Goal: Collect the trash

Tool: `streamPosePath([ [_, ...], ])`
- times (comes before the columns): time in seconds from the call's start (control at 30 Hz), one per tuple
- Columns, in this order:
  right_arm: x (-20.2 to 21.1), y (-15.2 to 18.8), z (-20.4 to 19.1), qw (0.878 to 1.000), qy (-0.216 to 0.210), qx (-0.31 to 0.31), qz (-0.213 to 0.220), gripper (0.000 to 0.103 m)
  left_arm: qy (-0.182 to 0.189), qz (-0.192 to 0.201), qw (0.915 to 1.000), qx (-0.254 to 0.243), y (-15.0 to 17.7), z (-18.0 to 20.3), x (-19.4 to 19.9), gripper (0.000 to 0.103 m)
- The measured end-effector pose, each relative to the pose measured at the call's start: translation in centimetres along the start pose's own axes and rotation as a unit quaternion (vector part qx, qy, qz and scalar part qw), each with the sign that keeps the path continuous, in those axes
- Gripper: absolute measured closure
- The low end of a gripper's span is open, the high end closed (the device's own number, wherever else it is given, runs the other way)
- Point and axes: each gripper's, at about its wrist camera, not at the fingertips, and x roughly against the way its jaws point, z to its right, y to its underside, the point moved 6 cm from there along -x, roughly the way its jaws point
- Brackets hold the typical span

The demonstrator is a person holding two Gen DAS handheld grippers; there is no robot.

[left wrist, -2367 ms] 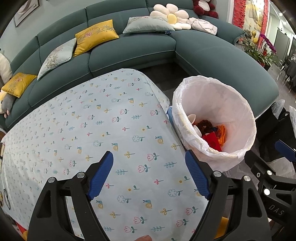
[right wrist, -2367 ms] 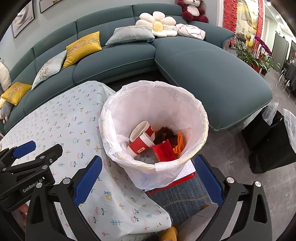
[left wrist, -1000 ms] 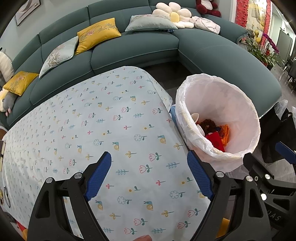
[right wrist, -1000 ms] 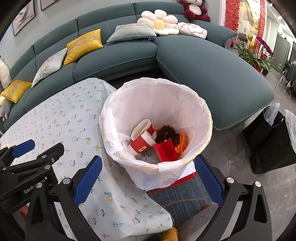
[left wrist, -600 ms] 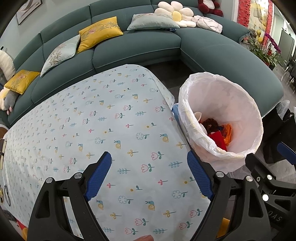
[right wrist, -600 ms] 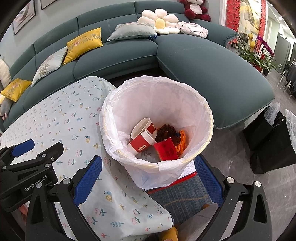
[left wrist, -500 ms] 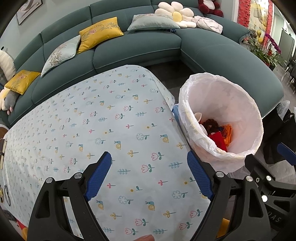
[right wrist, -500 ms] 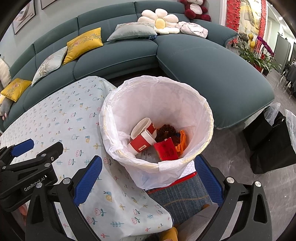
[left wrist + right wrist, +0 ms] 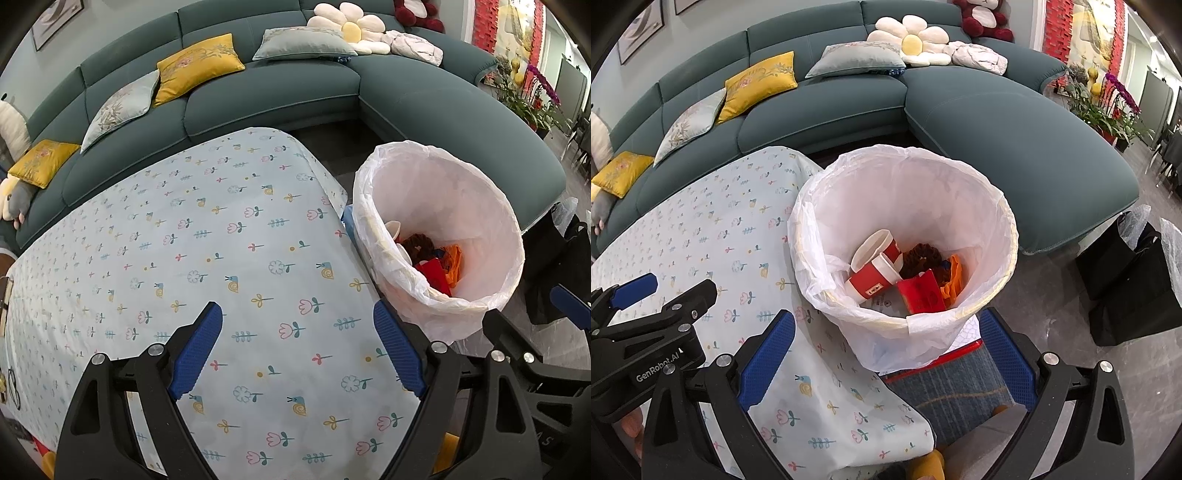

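Home living room: sofa (image 9: 280,92), cushions (image 9: 199,66).

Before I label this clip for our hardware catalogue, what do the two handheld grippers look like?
Both match: the left gripper and the right gripper have black, open-framed plastic arms with silver screws, each tipped with a blue ribbed pad. In the right wrist view the left gripper's body carries white "GenRobot.AI" lettering. No cables or sleeves show.

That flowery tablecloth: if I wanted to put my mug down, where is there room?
Nearly anywhere on the pale blue flower-print tablecloth: the visible stretch between the teal sofa and the open left gripper shows only cloth. It gets tight at the right edge, where the white-lined trash bin stands close against it, with the open right gripper hanging there.
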Motion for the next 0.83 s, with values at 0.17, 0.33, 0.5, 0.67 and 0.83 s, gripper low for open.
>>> streamPosePath([
  [0.17,0.00,0.28,0.18,1.000,0.002,0.001,-0.002,0.007,-0.009,0.001,1.0000,0.002,-0.10,-0.03,0.02,0.024],
  [0.33,0.12,0.17,0.25,1.000,0.004,0.001,-0.001,0.007,-0.013,0.002,0.9999,0.003,-0.14,-0.25,0.04,0.024],
  [0.5,0.13,0.19,0.31,1.000,0.004,0.002,-0.001,0.007,-0.015,0.003,0.9999,0.004,-0.14,-0.27,0.12,0.024],
  [0.67,0.18,0.19,0.35,1.000,0.003,0.001,-0.001,0.007,-0.006,0.002,1.0000,0.004,-0.24,-0.24,0.18,0.023],
  [0.83,0.20,0.20,0.40,1.000,0.004,0.001,-0.001,0.007,-0.003,0.002,1.0000,0.004,-0.23,-0.23,0.11,0.023],
])
